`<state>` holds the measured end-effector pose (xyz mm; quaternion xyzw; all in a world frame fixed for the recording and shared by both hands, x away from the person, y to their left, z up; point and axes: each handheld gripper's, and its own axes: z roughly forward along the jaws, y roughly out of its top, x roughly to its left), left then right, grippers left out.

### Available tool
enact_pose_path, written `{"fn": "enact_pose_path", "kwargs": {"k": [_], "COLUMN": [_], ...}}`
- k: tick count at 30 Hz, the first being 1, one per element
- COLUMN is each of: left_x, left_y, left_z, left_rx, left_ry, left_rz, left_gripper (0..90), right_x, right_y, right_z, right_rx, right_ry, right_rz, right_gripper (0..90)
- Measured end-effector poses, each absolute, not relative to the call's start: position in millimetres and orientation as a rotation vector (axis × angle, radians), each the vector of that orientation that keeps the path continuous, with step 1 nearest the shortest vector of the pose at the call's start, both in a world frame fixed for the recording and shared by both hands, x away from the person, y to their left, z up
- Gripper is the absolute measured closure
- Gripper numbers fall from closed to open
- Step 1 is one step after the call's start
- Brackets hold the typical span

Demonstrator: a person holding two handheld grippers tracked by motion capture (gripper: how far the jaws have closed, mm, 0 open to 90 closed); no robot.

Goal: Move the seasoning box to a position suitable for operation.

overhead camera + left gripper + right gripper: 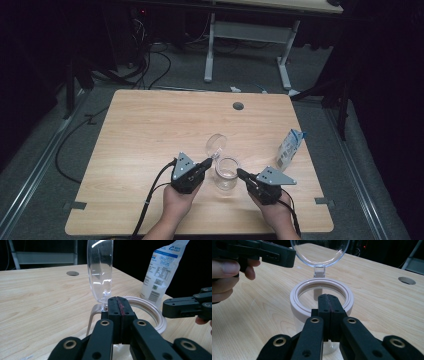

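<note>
a clear jar with a pale rim stands on the wooden surface, near its front edge and between the two hands. its clear hinged lid is swung open and stands upright behind the rim, joined to it by a small hinge.

the left tongs sit just beside the jar's left side, close to the hinge. in the left gripper view their jaws are pressed together with no gap, and nothing can be made out between them. the right tongs reach toward the jar's right side; in the right gripper view their jaws are also pressed together and empty, tips just in front of the rim.

a white and blue pouch stands upright near the surface's right edge, well apart from the jar. a round grommet hole lies near the far edge.
</note>
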<state>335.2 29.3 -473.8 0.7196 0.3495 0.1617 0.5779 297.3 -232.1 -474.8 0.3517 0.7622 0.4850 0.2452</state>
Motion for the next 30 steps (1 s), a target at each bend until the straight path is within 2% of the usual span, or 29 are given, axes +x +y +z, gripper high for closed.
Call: {"fn": "enact_pose_path", "kwargs": {"k": [13, 22, 25, 30], "left_x": [332.8, 326.4, 322.0, 319.6], "left_y": [34.2, 64.5, 78.8, 86.0], "left_z": [-476.4, -496.6, -515.9, -518.2], "left_rx": [1.718, 1.806, 1.791, 1.804], "left_ry": [0.814, 0.845, 0.894, 0.900], "left_rz": [0.387, 0.423, 0.413, 0.440], "left_gripper": [89.5, 86.6, 83.3, 75.3], "right_x": [297.1, 295.2, 294.0, 295.3], "right_y": [-231.8, -232.7, -237.8, -248.6], "right_z": [-475.1, -472.5, -469.3, -472.2], "right_rx": [0.955, 0.963, 0.976, 1.035], "right_ry": [2.076, 2.076, 2.057, 2.042], "right_rz": [1.323, 1.351, 1.347, 1.338], "right_gripper": [90.0, 89.2, 87.0, 85.7]}}
